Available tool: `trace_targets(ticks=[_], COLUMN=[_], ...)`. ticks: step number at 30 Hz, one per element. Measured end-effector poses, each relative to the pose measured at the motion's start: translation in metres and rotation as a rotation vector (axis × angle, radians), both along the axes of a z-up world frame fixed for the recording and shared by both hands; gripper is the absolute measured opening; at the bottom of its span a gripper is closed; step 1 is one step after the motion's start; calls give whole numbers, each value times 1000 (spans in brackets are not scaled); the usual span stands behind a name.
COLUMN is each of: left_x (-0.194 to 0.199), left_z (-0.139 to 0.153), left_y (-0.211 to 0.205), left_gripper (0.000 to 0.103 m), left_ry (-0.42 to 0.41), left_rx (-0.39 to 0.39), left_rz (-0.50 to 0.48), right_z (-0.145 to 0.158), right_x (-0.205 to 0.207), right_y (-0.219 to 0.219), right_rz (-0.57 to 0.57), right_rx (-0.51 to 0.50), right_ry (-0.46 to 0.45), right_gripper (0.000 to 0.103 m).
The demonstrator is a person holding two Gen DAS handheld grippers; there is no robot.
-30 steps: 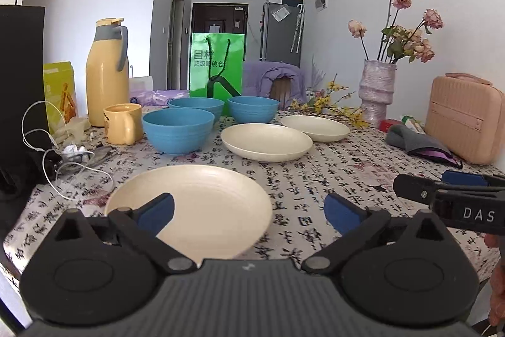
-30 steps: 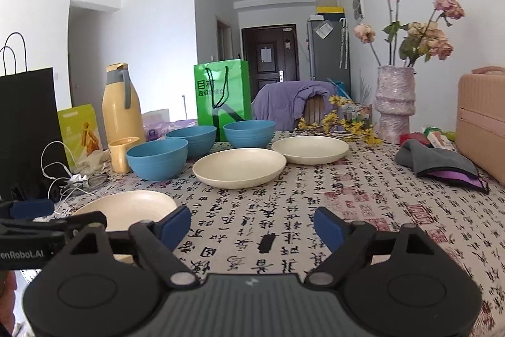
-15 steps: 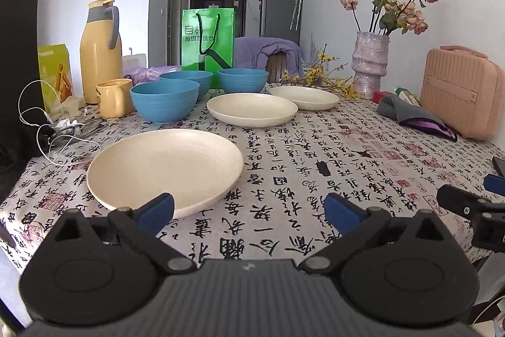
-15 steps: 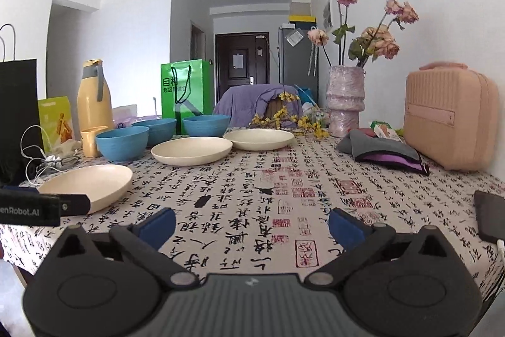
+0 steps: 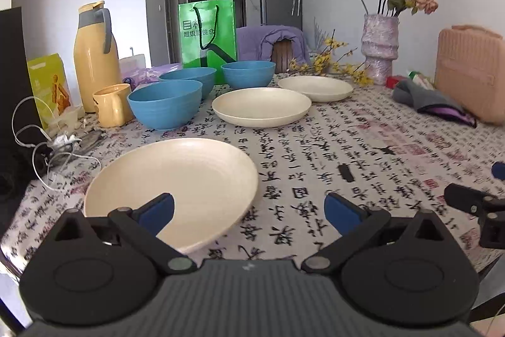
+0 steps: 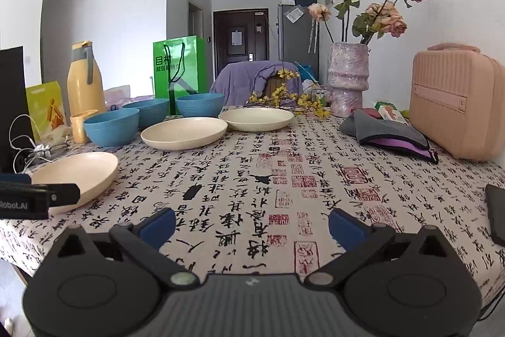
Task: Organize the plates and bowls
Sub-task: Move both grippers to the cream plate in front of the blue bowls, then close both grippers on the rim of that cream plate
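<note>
Three cream plates lie on the printed tablecloth: a near plate (image 5: 176,179) (image 6: 75,172), a middle plate (image 5: 261,106) (image 6: 184,133) and a far plate (image 5: 318,87) (image 6: 256,119). Three blue bowls (image 5: 164,103) (image 6: 111,123) stand behind them at the left. My left gripper (image 5: 249,212) is open and empty, its left pad over the near plate's front rim. My right gripper (image 6: 252,225) is open and empty above the table's front edge, right of the near plate.
A yellow jug (image 5: 94,56), yellow cup (image 5: 112,105), cables (image 5: 47,144) and black bag stand at the left. A green bag (image 5: 208,30), vase of flowers (image 5: 380,48), grey cloth (image 6: 388,131), pink case (image 6: 457,100) and a phone (image 6: 497,213) are at the back and right.
Both grippers pulled back and low half a second ago, then came forward again. The left one is again at the near plate's front rim. Both stay open.
</note>
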State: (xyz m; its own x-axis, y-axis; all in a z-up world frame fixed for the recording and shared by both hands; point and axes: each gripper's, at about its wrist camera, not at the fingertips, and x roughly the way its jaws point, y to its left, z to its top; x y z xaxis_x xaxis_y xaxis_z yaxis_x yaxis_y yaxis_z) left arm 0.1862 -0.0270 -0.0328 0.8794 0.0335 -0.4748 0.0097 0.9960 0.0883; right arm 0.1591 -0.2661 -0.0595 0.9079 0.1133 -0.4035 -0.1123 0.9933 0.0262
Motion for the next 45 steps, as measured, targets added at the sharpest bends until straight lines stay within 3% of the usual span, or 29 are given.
trace_targets(ticks=[4,10,14,17,19,21,24,27,29,32,36,38,45], left_x=[43,126,181,216,238,258,283,294,300,307,310,310,291], left_z=[12,27,24,19,16,12,5,0,-4,-8,-16,-18,-9], left_y=[11,40,49,51,52,52,49,47,49,50,52,53,46], left_gripper=[103,103,101,93,80,66,52,49,47,44,27,18,15], left_ry=[-17,88,105,121,161,204,257,271,278,294,320,321,301], left_rx=[6,-210,-223,-229,-256,-264,-265,-250,-251,-271,-284,-279,-264], left_rz=[-12,-17,114,149,142,142,125,133,140,167,188,206,221], right_z=[6,21,21,16,10,5,-3,-10,-14,-17,-20,-19,-13], right_x=[44,143,207,260,292,317,345,365,373,379,382,381,363], right_y=[9,14,22,25,30,37,49,54,54,54,54,56,63], right_rz=[53,104,120,133,122,123,115,94,81,72,87,93,83], right_rx=[15,108,112,190,220,220,187,196,214,225,239,239,143], right_ry=[69,182,220,288,328,346,349,360,361,353,355,349,333], right_gripper=[100,88,87,77,73,66,54,40,38,27,12,10,9])
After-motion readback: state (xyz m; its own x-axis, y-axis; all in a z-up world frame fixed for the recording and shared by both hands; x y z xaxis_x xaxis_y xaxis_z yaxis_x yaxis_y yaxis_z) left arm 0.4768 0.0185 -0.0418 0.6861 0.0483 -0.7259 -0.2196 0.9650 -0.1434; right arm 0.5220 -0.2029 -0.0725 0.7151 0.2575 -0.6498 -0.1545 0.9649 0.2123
